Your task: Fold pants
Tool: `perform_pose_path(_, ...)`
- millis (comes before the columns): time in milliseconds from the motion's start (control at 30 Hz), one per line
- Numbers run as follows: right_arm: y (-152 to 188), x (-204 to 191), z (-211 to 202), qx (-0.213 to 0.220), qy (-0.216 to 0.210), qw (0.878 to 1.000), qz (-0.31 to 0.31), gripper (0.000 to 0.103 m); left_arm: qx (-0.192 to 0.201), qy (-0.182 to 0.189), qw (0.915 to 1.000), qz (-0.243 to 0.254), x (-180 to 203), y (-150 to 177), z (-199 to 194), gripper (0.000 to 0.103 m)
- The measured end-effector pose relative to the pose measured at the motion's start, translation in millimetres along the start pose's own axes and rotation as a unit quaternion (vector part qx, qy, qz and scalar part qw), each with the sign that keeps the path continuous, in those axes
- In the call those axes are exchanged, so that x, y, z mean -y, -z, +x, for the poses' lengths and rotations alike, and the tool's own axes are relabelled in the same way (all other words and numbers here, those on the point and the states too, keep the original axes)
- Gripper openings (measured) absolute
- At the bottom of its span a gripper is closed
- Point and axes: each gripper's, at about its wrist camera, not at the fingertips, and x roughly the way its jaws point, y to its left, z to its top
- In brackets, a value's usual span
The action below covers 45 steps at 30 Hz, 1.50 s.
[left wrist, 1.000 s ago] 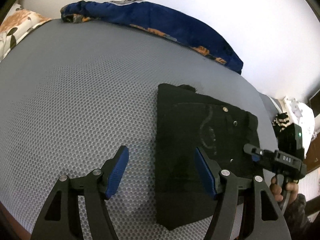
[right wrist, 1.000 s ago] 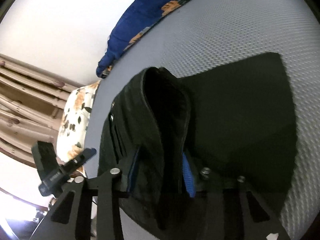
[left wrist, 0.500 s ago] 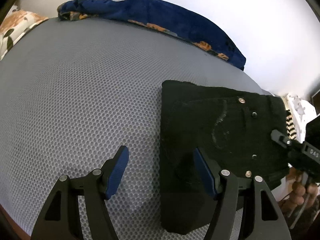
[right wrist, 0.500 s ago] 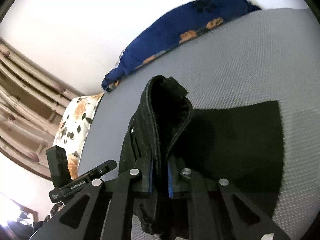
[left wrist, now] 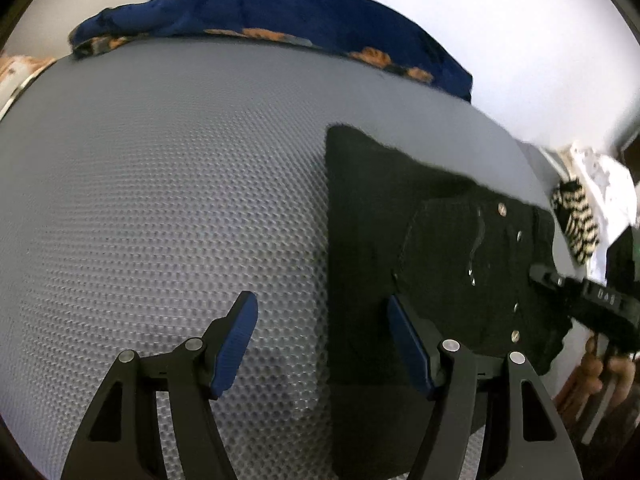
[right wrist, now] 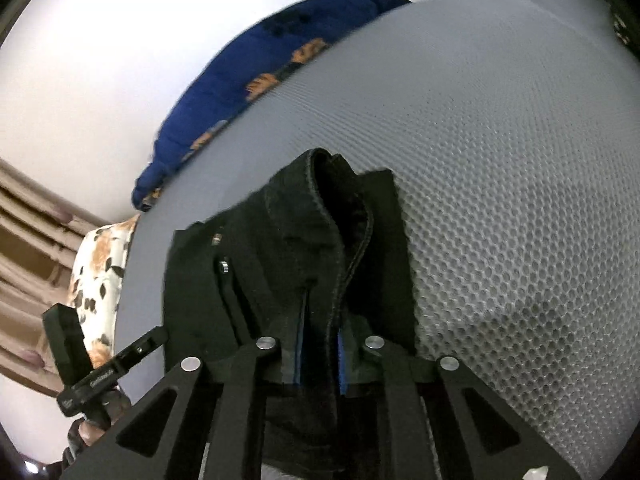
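From my station I read the black pants folded on the grey mesh mattress, lying toward its right side in the left wrist view. My right gripper has its jaws clamped on the waistband edge, raising a ridge of fabric above the surface. My left gripper has its jaws spread wide, holding nothing; its right finger sits over the near part of the pants, its left finger over bare mattress. A blue floral blanket lies along the far edge against the white wall.
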Motion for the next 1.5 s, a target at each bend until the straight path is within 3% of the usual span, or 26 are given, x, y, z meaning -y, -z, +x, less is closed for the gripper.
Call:
perform_pose_path(200,3.2,-0.6,-0.8,0.001,0.014,1.000,0.006,0.024,-0.003,-0.028,0.9989,0.038,15.7,3.7,14.1,0.068)
perform_pose_path(733,44.2,-12.9,-35.4,0.003,0.054,0.998,-0.015,0.029,-0.007,-0.022,0.9972,0.071,33.6,33.4,-4.9,0.068)
perform_pose_path(900,53.8,-18.4,-43.8,0.014,0.073,0.997,-0.034,0.028,-0.004,-0.021,0.9964,0.082,37.6,40.3,-11.8,0.068)
perform_pose_path(1033,59.8,-19.7,-51.0,0.025,0.090,0.994,-0.048,0.017,-0.006,-0.016,0.9961,0.087,37.8,44.9,-12.0,0.068)
perform_pose_path(1500,62.4,-4.3,-44.2,0.009,0.081,0.997,-0.016,0.019,-0.006,-0.009,0.9968,0.080,29.1,44.4,-6.0,0.072)
